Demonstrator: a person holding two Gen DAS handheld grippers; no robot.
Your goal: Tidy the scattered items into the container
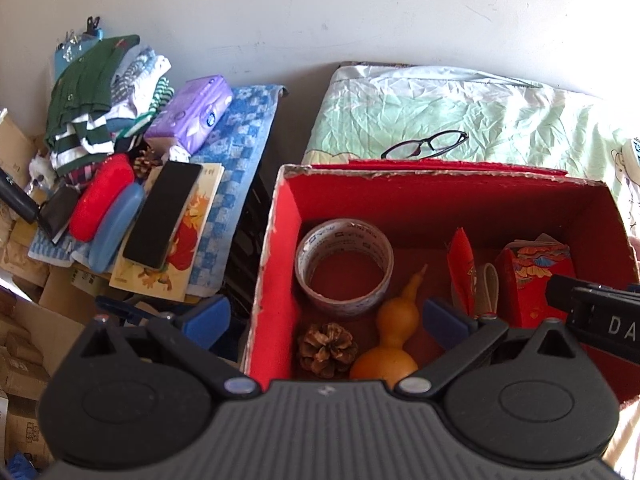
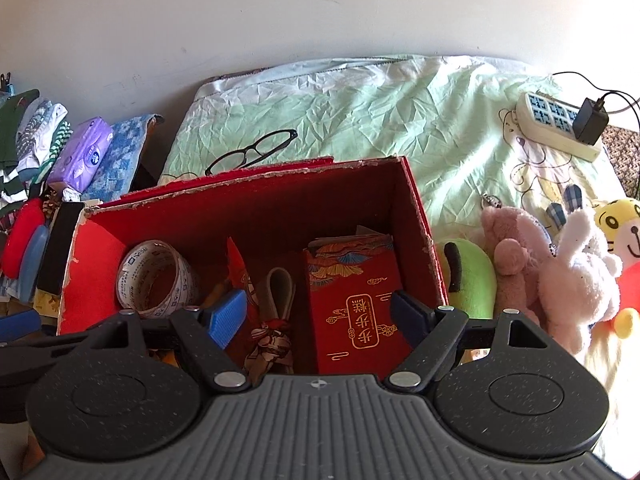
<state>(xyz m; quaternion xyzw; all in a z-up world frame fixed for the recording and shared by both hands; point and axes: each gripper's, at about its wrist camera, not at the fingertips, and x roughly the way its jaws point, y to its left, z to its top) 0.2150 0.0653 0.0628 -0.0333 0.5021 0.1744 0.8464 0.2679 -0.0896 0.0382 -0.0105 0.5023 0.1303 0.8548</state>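
Crumpled green bedsheet (image 2: 360, 112), red box (image 2: 420, 208) on it. Both grippers, left gripper (image 1: 324, 320) and right gripper (image 2: 318, 312), spread wide, empty. Glasses (image 2: 252, 152) at 11 o'clock beyond rim: approach low, pinch the bridge.

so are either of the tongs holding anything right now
No, nothing is held. The left tongs hang open over the red box, and the right tongs are open above it too, with no item between the pads.

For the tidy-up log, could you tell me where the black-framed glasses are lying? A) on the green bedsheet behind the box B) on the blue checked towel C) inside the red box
A: the glasses lie on the green bedsheet, behind the red box.
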